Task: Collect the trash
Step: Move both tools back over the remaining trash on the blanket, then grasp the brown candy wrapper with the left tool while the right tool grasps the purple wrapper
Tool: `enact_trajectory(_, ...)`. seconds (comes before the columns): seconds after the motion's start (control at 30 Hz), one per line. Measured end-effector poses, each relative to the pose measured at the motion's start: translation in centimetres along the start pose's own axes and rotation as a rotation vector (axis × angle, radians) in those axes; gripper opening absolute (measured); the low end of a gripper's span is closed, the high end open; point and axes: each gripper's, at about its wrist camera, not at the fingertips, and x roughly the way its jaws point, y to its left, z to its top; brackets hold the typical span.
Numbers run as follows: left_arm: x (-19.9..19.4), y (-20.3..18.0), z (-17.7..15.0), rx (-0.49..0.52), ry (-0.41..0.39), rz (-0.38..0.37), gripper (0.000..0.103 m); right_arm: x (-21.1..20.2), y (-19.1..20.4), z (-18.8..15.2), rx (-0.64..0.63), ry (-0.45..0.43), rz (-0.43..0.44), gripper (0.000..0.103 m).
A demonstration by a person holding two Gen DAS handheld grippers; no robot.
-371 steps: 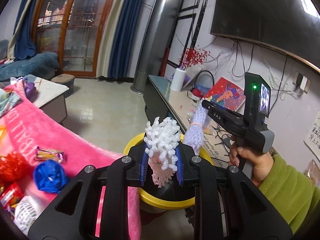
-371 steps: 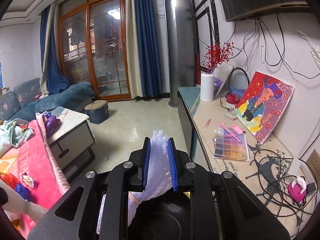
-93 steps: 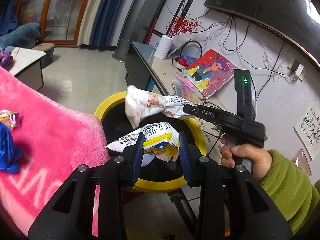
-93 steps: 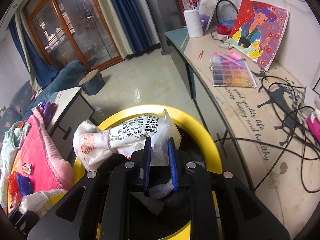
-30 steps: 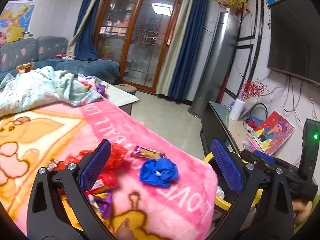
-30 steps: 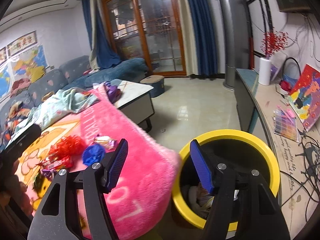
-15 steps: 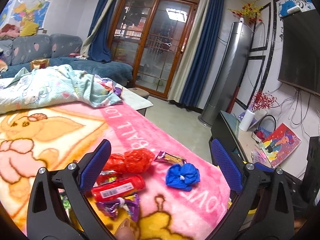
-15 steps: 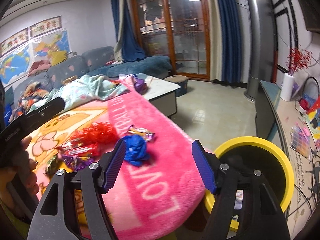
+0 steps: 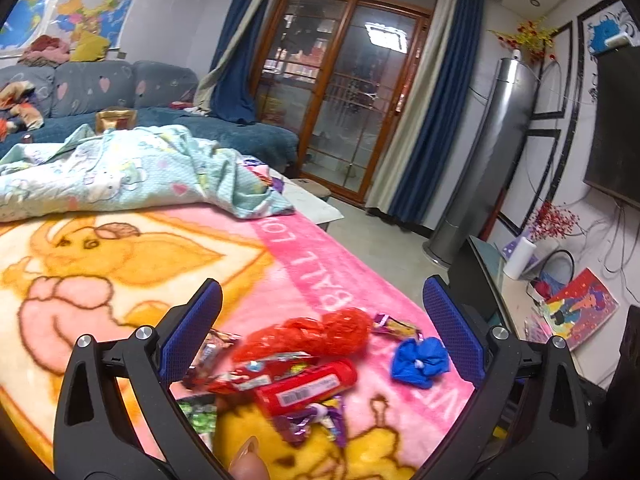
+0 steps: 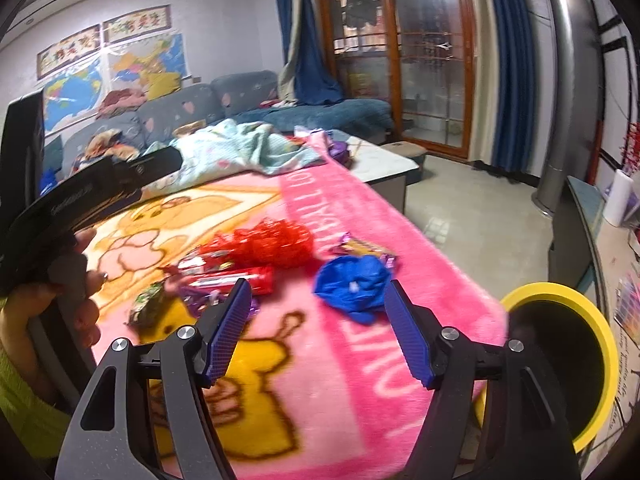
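Left wrist view: the left gripper [image 9: 320, 328] hangs over a pink cartoon blanket [image 9: 120, 272], fingers spread wide w/ nothing between the blue pads [image 9: 452, 332]; a fingertip shows at the bottom edge. Just beyond the pads lies a small pile of trash: a red tube wrapper [image 9: 306, 386] w/ a barcode label, purple foil wrappers [image 9: 310, 420] touching its near side, a green wrapper [image 9: 200, 420] at the left finger, a crumpled red plastic bag [image 9: 316, 334] behind the tube, a blue crumpled bag [image 9: 420, 360] slightly apart to the right, and a candy wrapper [image 9: 396, 324] just behind that. Farther back, a light-blue quilt [image 9: 132, 172] is bunched on the blanket, then a blue sofa [image 9: 100, 92], glass doors w/ blue curtains and wall maps. Right wrist view: the right gripper [image 10: 318, 328] is also unclenched and empty, pads apart, aimed at the blue bag near the blanket's edge; the red pile sits to its left. A yellow-rimmed bin [image 10: 600, 336] stands on the floor at lower right, beside the blanket's overhang. At left, a hand [image 10: 52, 312] in a green sleeve grips the other tool's handle.
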Motion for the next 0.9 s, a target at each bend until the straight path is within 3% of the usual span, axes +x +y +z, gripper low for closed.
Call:
enact_trajectory(0.33,-0.4,3.4,0.7,-0.05,0.001,0.054,0.092,2.4,3.5,-0.1,-0.053,0.065,0.076,0.067)
enact_trajectory(0.63,0.2,8.1,1.0,-0.102,0.074,0.116,0.092,5.2,6.0,-0.7,-0.084,0.132,0.123,0.065)
enact_trajectory(0.7,0.5,9.2,0.8,-0.114,0.103,0.124,0.088,6.0,6.4,-1.0,-0.088,0.158,0.131,0.061)
enact_trajectory(0.9,2.3,11.1,-0.5,-0.148,0.211,0.082,0.063,8.3,6.9,-2.0,-0.103,0.23,0.141,0.047)
